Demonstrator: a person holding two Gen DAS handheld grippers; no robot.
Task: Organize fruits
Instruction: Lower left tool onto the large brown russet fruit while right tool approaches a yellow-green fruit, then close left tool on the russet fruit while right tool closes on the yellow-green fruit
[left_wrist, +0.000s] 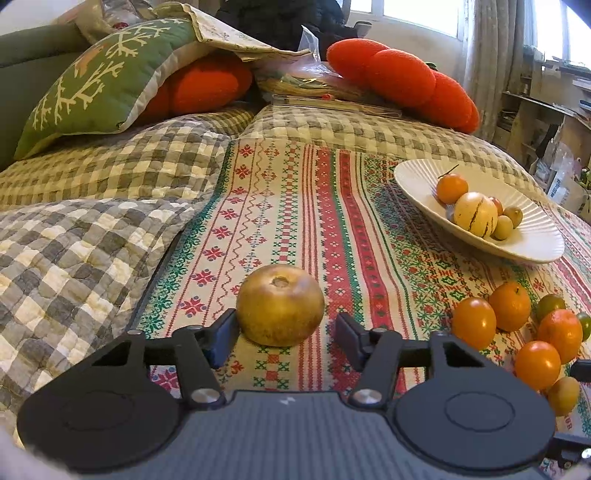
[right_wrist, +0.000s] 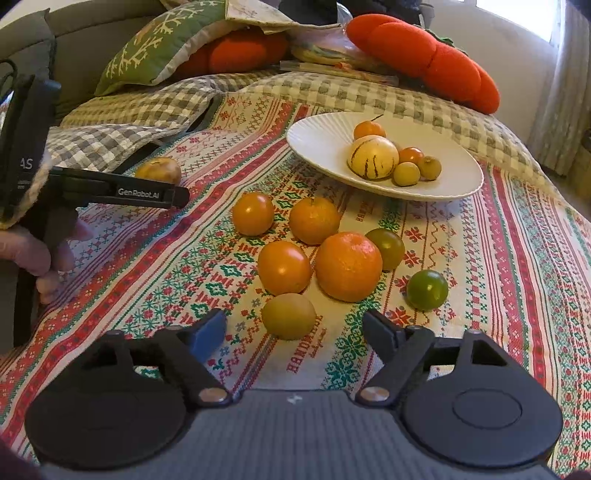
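Our left gripper (left_wrist: 282, 332) jaws apart around a brown russet fruit (left_wrist: 280, 304) on the patterned cloth (left_wrist: 295, 206), pads not yet pressing, our right gripper (right_wrist: 293, 332) parted before a small yellow fruit (right_wrist: 289, 315), oranges (right_wrist: 348, 265) beside, ribbed white plate (right_wrist: 317, 142) of fruit beyond.

- My left wrist camera is looking down low over the patterned cloth (left_wrist: 295, 206), close in.
- My right one is facing likewise; both are sharing the white plate (left_wrist: 417, 184) (right_wrist: 317, 144).
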